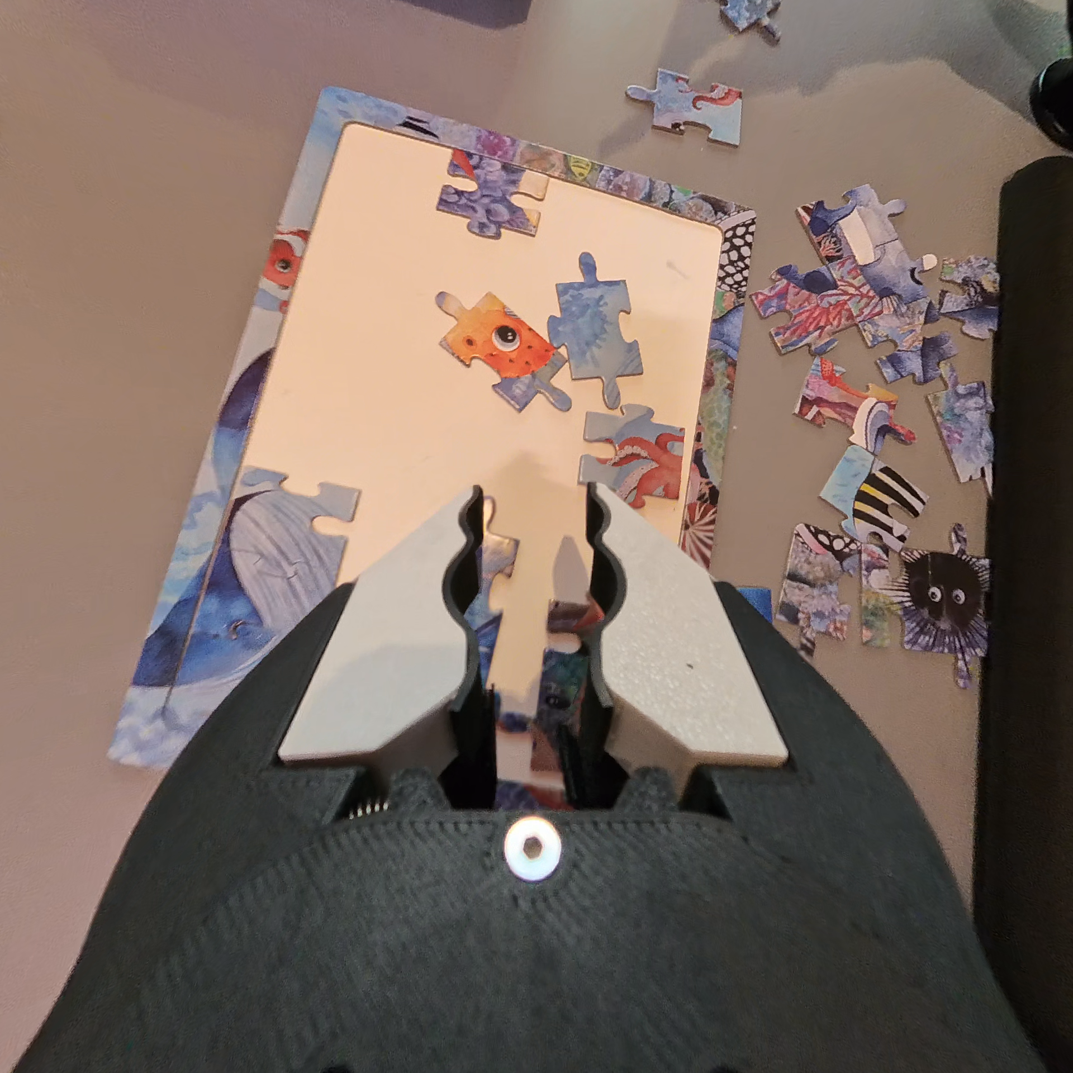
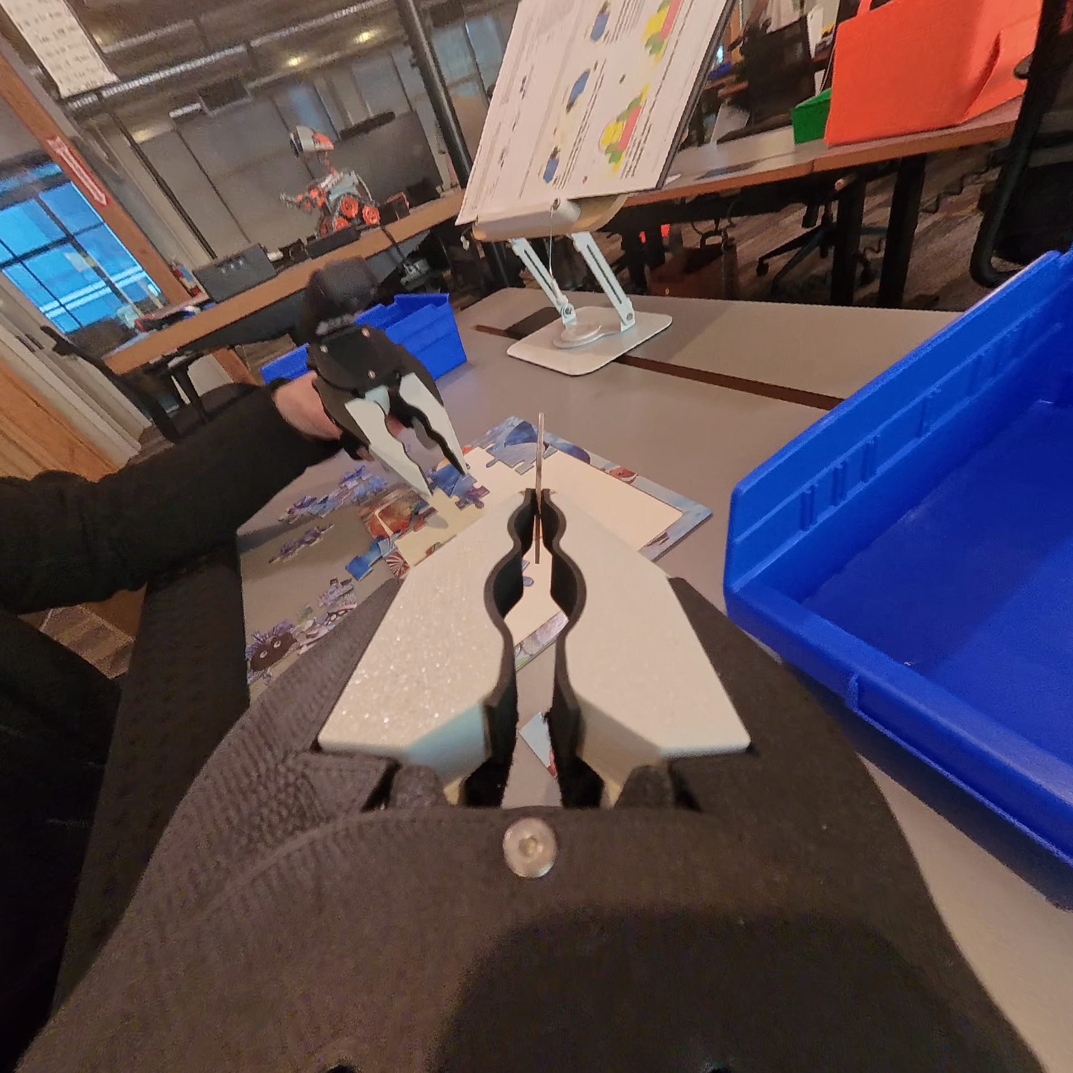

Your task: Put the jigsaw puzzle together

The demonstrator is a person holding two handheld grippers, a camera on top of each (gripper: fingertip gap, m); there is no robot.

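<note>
The left tongs (image 1: pixel 534 493) hung open over the puzzle tray (image 1: pixel 733 255), nothing between their pale fingers (image 1: pixel 406 609). Left of those tongs, a whale piece (image 1: pixel 284 540) sat fitted into the tray's near-left corner. Straight ahead of the tips lay an orange fish piece (image 1: pixel 499 342), touching a blue piece (image 1: pixel 595 328) just to its right, and an octopus piece (image 1: pixel 636 453) lay close beside the right fingertip. Farther ahead, a purple piece (image 1: pixel 493 197) sat against the tray's far border. Right of the tongs, off the tray, loose pieces (image 1: pixel 859 302) were scattered on the grey surface (image 1: pixel 145 232), a striped fish piece (image 1: pixel 877 493) and a black spiky-fish piece (image 1: pixel 940 598) among them.

Over in the right wrist view, the right tongs (image 2: pixel 539 499) were clamped on a thin puzzle piece (image 2: pixel 540 447), held edge-on and upright at the very tips. Left of them, a black sleeve (image 2: pixel 145 511) reached in with the left tongs above the tray. To the right stood a blue bin (image 2: pixel 906 522), and beyond, a document stand (image 2: pixel 586 325).
</note>
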